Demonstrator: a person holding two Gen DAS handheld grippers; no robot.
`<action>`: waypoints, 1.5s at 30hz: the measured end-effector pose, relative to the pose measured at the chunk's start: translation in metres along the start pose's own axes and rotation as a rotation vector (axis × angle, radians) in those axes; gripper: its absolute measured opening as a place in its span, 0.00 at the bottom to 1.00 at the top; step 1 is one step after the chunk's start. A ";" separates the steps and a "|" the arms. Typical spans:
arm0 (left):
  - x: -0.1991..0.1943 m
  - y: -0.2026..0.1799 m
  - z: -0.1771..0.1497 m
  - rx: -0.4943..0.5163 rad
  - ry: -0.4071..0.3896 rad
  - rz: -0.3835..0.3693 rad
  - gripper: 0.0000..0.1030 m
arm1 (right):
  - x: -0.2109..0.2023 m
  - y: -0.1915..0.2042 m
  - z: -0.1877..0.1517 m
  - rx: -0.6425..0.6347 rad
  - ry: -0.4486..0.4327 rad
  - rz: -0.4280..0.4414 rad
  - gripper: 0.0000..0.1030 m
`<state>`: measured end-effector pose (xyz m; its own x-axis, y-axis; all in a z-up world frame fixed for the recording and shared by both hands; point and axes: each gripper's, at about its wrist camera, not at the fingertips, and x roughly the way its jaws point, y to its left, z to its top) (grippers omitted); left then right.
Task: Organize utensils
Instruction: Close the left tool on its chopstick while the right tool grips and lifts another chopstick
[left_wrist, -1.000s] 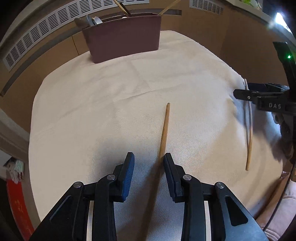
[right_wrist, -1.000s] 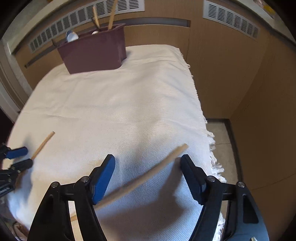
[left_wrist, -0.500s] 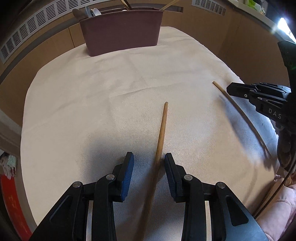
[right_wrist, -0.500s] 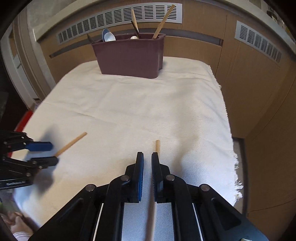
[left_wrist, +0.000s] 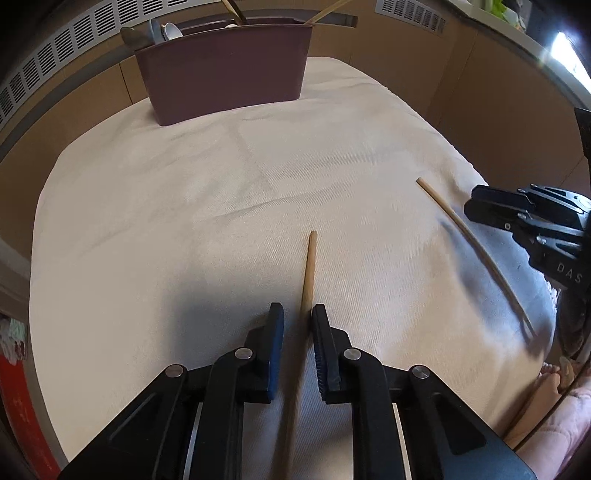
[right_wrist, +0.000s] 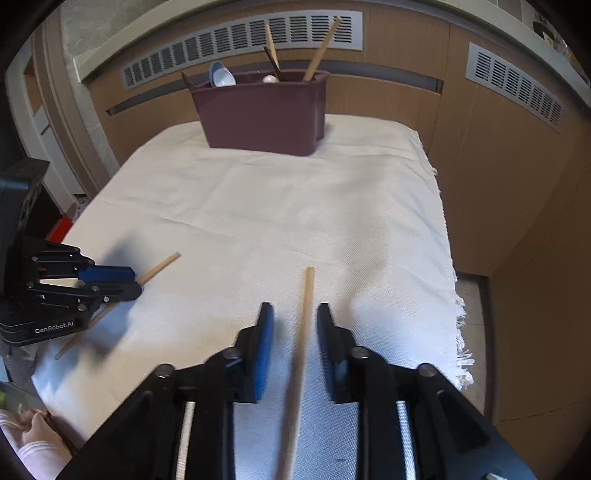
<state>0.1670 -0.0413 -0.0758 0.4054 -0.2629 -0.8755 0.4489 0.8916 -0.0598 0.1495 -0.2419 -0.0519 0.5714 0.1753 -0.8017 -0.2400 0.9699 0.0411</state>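
Narrowing left tool (left_wrist: 297, 308) around one slim wooden chopstick (left_wrist: 310, 258), unpinched yet. Reopening right tool (right_wrist: 294, 306) slightly, freeing another wooden chopstick (right_wrist: 308, 288); regrip needed.

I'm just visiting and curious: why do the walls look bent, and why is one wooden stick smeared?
Both wrist views use fisheye lenses, so the vent panels bow. In the right wrist view, the wooden chopstick between the right gripper fingers blurs near the lens. In the left wrist view, window glare flares top right.

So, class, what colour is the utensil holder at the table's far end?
Dark maroon utensil holder, clearest in the right wrist view.
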 end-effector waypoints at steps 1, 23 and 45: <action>0.002 -0.002 0.002 0.003 -0.001 0.005 0.16 | 0.003 -0.001 0.000 0.009 0.013 -0.002 0.26; 0.008 0.011 0.018 -0.089 0.039 -0.067 0.10 | 0.000 0.005 -0.003 0.008 0.009 0.114 0.05; -0.101 0.021 -0.016 -0.176 -0.338 -0.097 0.06 | 0.022 0.016 -0.007 -0.104 0.150 0.028 0.11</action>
<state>0.1232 0.0098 0.0036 0.6207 -0.4294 -0.6561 0.3662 0.8986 -0.2417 0.1531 -0.2239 -0.0732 0.4414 0.1673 -0.8816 -0.3381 0.9410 0.0092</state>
